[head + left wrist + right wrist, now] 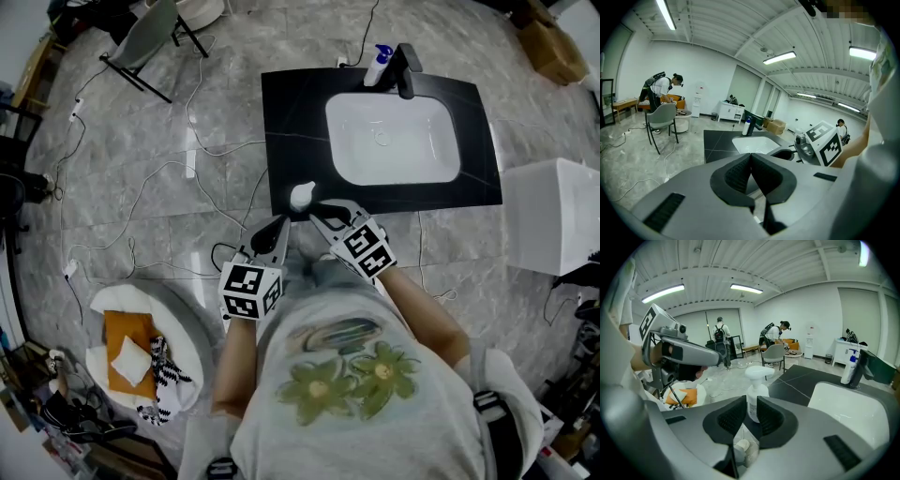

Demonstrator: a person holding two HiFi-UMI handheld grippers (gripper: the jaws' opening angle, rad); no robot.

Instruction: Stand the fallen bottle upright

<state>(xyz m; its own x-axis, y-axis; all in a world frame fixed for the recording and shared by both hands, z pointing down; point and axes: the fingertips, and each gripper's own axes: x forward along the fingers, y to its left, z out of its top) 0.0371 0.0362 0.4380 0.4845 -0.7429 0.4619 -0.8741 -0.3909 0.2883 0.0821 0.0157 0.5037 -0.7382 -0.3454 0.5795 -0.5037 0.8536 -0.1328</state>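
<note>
One white pump bottle (756,392) upright on the black counter (291,122), clamped in my right gripper (751,405).

My right pads press on the bottle's lower sides. It stands near the counter's front left corner, in front of the white sink (394,150). Its label carries small print too fine to read. My left gripper (751,157) hangs just off the counter's front edge, jaws shut together with nothing between them. Each gripper's cube bears black-and-white square markers. A blue-topped bottle (378,64) stands beside the black faucet (406,70) at the back. On the floor a round white basket (192,328) holds an orange cloth (127,337), a white piece and something striped black and white.
</note>
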